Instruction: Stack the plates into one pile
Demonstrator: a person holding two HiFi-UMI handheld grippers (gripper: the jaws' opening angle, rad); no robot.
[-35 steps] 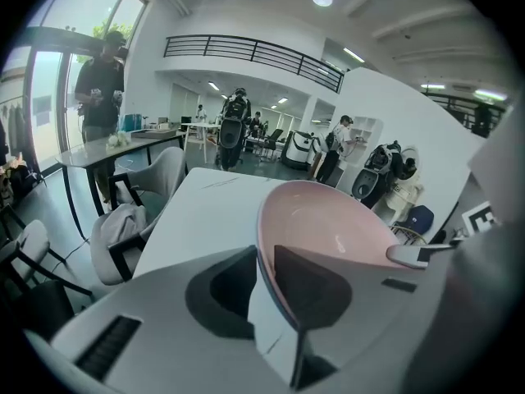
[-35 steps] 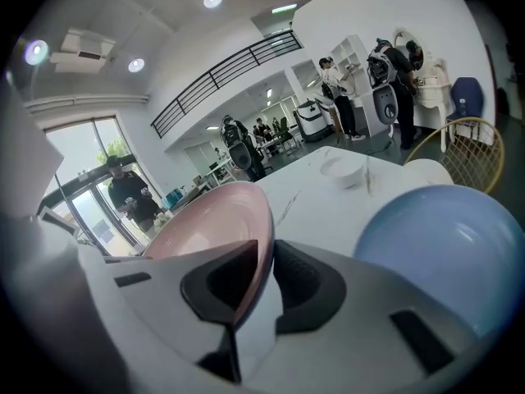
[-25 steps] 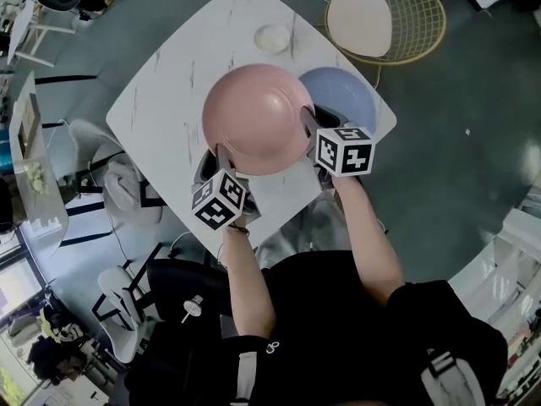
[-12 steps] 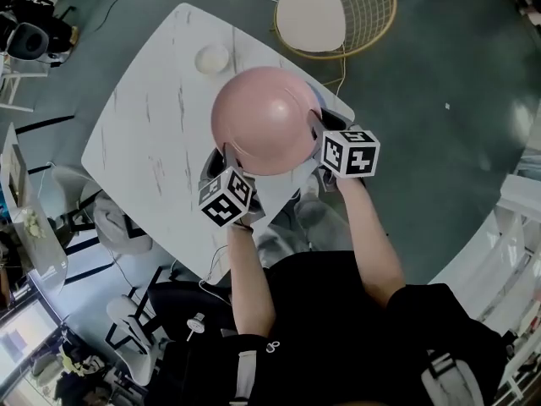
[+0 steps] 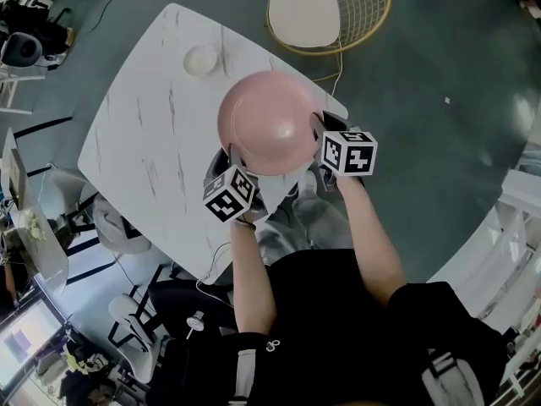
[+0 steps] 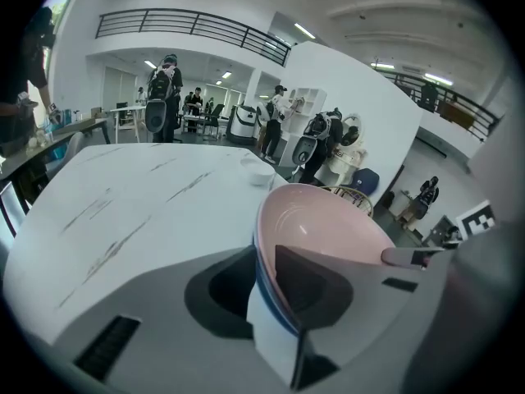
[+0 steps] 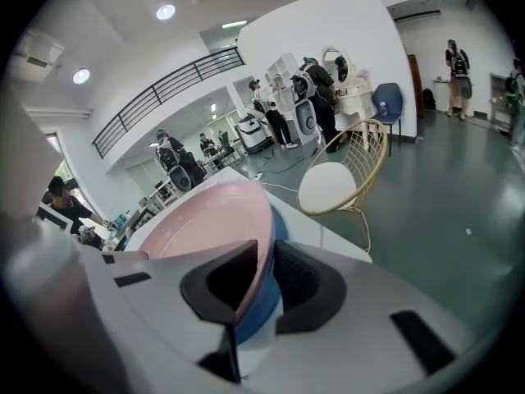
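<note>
The glossy round pink plate sat nested inside a round blue plate, only the blue rim showing beneath it. It held nothing itself. This pile of two was at the corner of the white marble-patterned table nearest the person. A single small white dish, apparently empty, stood well apart toward the far edge.

The left gripper straddled both rims at the pile's near-left side, its pads against them while its jaws were opening. The right gripper was clamped narrowly over both rims on the opposite side.

One gold wire chair with a white seat stood beyond the table. Several people stood in the background of both gripper views.
</note>
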